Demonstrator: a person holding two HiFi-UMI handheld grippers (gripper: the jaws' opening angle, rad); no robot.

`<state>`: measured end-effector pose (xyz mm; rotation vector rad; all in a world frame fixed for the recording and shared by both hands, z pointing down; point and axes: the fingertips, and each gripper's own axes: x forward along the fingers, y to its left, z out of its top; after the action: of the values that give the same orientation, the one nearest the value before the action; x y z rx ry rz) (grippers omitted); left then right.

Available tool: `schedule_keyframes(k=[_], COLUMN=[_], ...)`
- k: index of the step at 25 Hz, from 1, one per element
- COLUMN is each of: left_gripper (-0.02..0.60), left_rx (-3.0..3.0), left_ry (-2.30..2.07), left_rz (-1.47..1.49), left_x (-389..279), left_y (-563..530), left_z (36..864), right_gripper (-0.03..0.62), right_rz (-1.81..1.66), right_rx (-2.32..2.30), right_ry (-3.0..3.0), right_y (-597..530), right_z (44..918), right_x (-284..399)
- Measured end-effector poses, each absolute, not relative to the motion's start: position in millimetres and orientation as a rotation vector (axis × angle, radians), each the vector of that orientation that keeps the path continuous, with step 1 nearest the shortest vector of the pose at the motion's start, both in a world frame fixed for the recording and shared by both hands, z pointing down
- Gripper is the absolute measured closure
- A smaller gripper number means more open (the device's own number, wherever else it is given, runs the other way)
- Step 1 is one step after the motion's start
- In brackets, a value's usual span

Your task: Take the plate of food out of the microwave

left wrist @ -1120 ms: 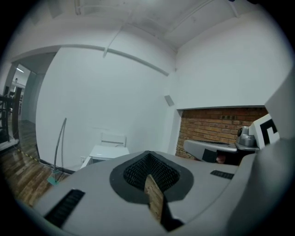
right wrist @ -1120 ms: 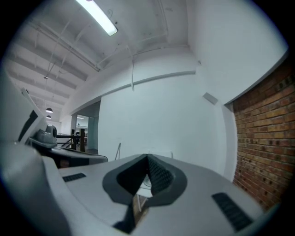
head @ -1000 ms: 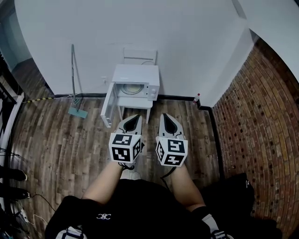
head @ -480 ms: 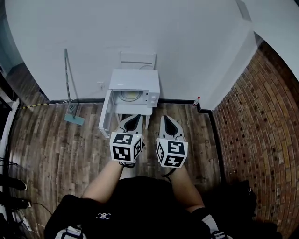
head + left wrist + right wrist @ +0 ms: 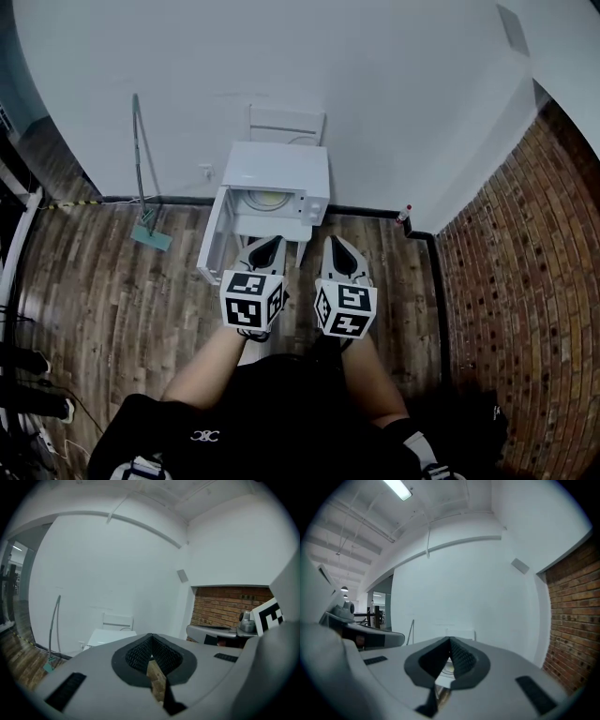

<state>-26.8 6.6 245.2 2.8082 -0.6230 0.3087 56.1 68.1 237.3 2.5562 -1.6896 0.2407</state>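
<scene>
A white microwave stands on a small white table against the wall, its door swung open to the left. Inside it lies a pale plate of food. My left gripper and right gripper are held side by side in front of the microwave, a short way from its opening. Both are shut with nothing between the jaws. The left gripper view shows my left gripper over the microwave's top. Past my right gripper a bit of the plate shows.
A mop with a teal head leans on the white wall left of the microwave. A white chair back stands behind it. A brick wall runs along the right, with a small bottle at its corner. Cables lie at the far left.
The view has shifted slightly and the microwave sits a little nearer and larger. Both grippers keep the same shut pose in front of the person.
</scene>
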Motion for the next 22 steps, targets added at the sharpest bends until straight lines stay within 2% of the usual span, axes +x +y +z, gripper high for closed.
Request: schedule_keyframes(k=[22], left_gripper=[0.589], left_rx=[2.491], left_ry=[-1.139], left_rz=[0.278], left_x=[81.8], left_y=[-129.8], left_z=[287.8], right_gripper=[0.582], right_rz=[0.291], right_rx=[2.112], right_ry=[-2.136], right_y=[-110.5], right_z=[261.9], right_x=[189.3])
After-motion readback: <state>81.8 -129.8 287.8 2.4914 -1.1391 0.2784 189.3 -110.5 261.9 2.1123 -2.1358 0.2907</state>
